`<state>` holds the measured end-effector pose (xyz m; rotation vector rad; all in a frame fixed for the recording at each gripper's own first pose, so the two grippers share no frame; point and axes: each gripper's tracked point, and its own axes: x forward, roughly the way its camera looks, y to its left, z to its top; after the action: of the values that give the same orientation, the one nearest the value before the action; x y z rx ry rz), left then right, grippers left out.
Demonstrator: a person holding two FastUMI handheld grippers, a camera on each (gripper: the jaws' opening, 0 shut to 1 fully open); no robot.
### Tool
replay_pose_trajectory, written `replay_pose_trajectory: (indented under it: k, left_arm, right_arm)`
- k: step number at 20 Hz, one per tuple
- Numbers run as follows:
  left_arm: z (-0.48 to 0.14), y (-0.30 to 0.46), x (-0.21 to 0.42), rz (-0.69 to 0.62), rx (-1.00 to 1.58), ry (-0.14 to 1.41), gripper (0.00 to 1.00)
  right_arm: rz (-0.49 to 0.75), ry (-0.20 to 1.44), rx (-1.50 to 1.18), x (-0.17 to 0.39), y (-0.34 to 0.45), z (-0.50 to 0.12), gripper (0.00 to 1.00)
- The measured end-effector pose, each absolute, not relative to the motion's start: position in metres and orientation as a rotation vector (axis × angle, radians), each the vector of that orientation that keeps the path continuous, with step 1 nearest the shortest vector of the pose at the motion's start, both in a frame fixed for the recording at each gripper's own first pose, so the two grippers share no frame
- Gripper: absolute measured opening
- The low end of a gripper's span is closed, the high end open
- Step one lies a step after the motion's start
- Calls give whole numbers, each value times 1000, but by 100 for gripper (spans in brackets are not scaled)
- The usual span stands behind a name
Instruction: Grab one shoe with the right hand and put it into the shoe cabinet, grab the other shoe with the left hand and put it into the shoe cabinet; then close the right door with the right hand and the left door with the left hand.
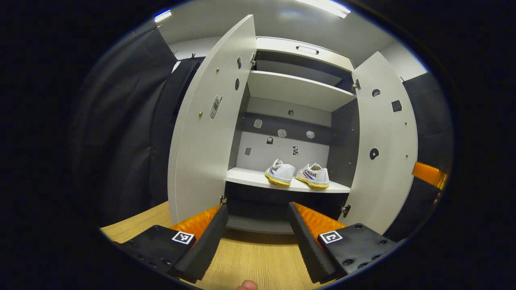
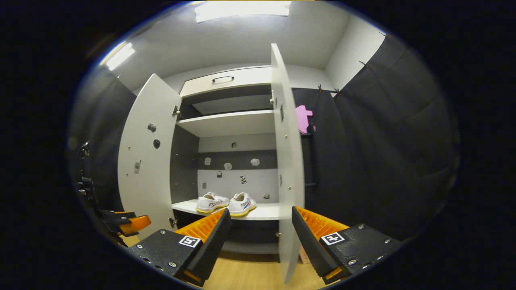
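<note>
Since both shoes already sit on the middle shelf, what is left of the task looks like closing the shoe cabinet [image 1: 298,90], whose right door [image 2: 287,161] and left door [image 1: 205,129] both stand wide open. One shoe [image 1: 280,173] rests just beside the other shoe [image 1: 314,176], both set back from the shelf [image 1: 250,177] edge, so neither door should catch them. The right gripper [image 2: 260,241] has its fingers released and spread with the right door's edge between them; a push there may slip off or pinch. The left gripper [image 1: 256,237] is likewise spread and holds nothing, aimed between the doors over the wooden floor [image 1: 250,262].
</note>
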<state>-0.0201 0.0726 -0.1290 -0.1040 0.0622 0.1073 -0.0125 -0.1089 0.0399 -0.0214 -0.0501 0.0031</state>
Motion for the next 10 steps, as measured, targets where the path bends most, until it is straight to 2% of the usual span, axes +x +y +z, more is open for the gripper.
replay_pose_trajectory:
  k: [3,4,6,10]
  left_arm:
    - [-126,69,-19,93,-78,54,97]
    - [-123,68,-20,89,-67,47,94]
    - [-119,64,-20,81,-49,35,97]
    - [-115,55,-20,61,-38,23,96]
  right_arm:
    - [-117,-111,-48,3,-177,95,92]
    - [-138,-115,-57,9,-194,105,92]
    - [-170,-95,-71,25,-218,114,93]
    - [-144,-47,-64,62,-227,110,93]
